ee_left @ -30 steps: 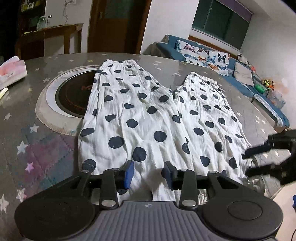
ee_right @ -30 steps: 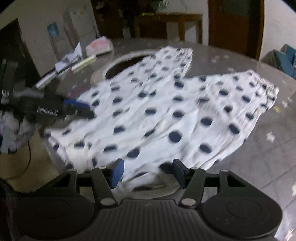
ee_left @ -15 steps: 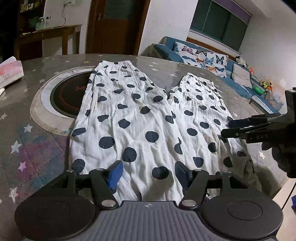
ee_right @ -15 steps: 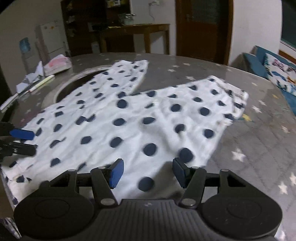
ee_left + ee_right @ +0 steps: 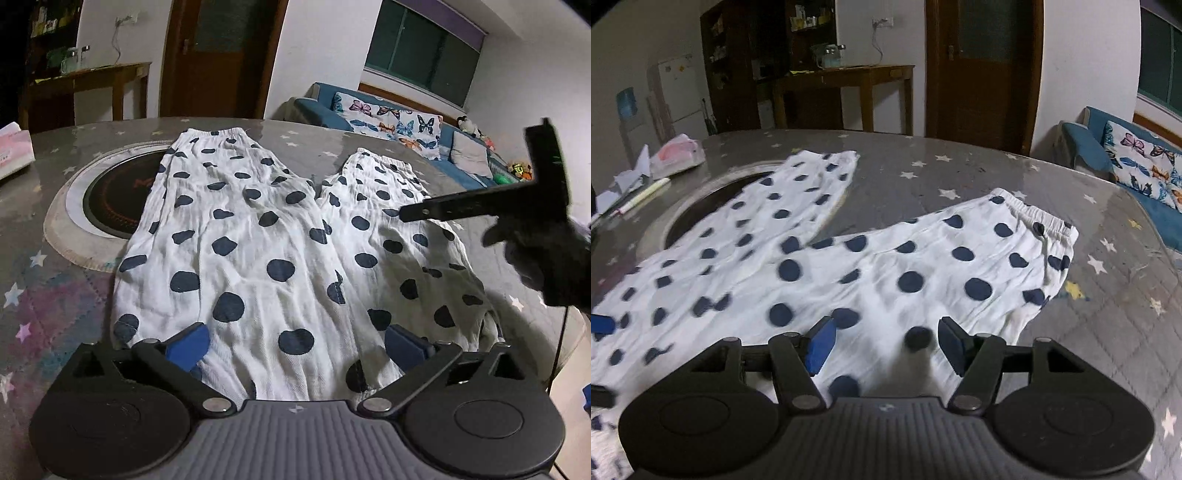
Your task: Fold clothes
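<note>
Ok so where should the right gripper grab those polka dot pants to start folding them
Probably the elastic cuff of the leg of the polka dot pants nearer the sofa. It lies flat, clear of the other leg, with bare table beside it. Come in low from that outer side, one finger under the bunched hem.

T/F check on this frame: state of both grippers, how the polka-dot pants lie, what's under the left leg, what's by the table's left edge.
1. The left gripper is open. True; its jaws have just been opening, gripping nothing.
2. The polka-dot pants are folded in half. False; both legs lie spread apart.
3. One leg partly covers the round cooktop. True.
4. The right gripper clamps a cuff. False; it is open over the fabric.
5. A tissue pack sits on the table. True.
</note>
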Motion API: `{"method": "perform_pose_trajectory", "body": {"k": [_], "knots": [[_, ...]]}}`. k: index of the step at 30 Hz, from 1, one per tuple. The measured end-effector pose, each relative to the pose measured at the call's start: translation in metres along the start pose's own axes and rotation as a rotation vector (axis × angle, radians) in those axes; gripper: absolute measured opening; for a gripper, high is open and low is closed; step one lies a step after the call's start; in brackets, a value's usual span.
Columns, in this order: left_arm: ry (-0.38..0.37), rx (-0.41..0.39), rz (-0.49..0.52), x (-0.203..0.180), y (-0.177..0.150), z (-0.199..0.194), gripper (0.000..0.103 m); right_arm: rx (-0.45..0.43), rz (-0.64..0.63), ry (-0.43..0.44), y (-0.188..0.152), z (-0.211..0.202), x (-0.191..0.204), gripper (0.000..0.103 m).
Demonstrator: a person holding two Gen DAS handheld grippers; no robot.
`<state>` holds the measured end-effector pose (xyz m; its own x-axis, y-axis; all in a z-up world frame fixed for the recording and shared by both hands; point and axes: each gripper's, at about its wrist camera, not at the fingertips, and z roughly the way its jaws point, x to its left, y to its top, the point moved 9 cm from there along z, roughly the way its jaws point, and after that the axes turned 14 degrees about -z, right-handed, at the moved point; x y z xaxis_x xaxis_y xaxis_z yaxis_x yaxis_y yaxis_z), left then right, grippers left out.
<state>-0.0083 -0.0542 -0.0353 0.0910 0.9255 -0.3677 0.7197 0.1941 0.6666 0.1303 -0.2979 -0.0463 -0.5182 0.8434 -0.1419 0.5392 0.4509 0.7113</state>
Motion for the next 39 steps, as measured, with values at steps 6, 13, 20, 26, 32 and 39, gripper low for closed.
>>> {"method": "perform_pose_trajectory", "body": {"k": [6, 13, 20, 26, 32, 39], "knots": [[-0.012, -0.020, 0.034, 0.000, -0.003, 0.000, 0.103, 0.014, 0.029, -0.064, -0.013, 0.008, -0.032, 0.066], [0.002, -0.044, 0.084, -0.002, -0.007, 0.002, 0.103, 0.001, 0.063, -0.105, -0.003, 0.009, -0.062, 0.068], [0.040, -0.055, 0.123, -0.006, -0.010, 0.005, 0.103, -0.014, 0.065, -0.067, 0.024, 0.042, -0.074, 0.074], [0.050, -0.055, 0.134, -0.006, -0.010, 0.006, 0.103, 0.018, 0.093, -0.101, 0.027, 0.073, -0.103, 0.079], [0.051, -0.054, 0.140, -0.006, -0.011, 0.006, 0.103, 0.050, 0.118, -0.195, 0.031, 0.086, -0.138, 0.077], [0.049, -0.050, 0.137, -0.006, -0.010, 0.006, 0.103, -0.006, 0.084, -0.152, 0.055, 0.085, -0.122, 0.072]]}}
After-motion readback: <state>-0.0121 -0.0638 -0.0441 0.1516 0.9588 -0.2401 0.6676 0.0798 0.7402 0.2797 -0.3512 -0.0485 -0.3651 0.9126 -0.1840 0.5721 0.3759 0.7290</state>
